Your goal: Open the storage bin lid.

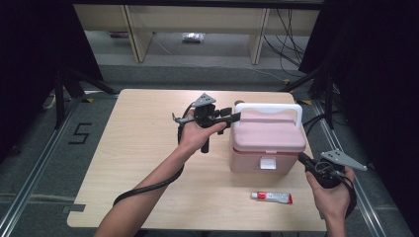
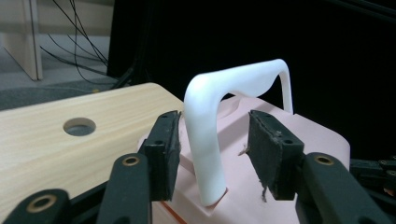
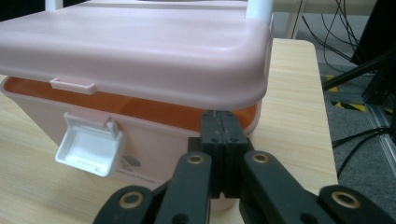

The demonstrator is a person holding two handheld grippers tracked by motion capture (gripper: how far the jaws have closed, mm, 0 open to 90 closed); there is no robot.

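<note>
Straddling the white handle (image 2: 205, 140) of the pink box (image 1: 267, 140), the left gripper (image 1: 236, 117) has its jaws standing wide — in the left gripper view the handle's near upright rises between the two black pads, close against the left pad, with a clear gap to the right one, so nothing is clamped. No earlier look to compare, so just that: open around the handle, not gripping it. The handle stands upright over the lid (image 3: 140, 51), arching across to its far post. The left hand (image 1: 200, 133) holds that gripper level, pointing at the box's left end, cable trailing back along the forearm. Right gripper (image 1: 302, 159) — jaws pressed together, pads meeting with nothing between them; in the right gripper view the closed tips sit right at the box's front right corner, at the seam under the lid's rim, touching or nearly so, can't tell which. The lid looks slightly lifted there, an orange band showing beneath it. White latch (image 3: 91, 147) on the front wall hangs flipped down, unfastened. The right hand (image 1: 332, 195) is at the table's right edge. The box sits on the right half of the wooden table (image 1: 138, 148), a small white-and-red tube (image 1: 272, 197) lying flat just in front of it, apart from both grippers. A round hole (image 2: 79, 126) in the tabletop shows beyond the left jaws.
</note>
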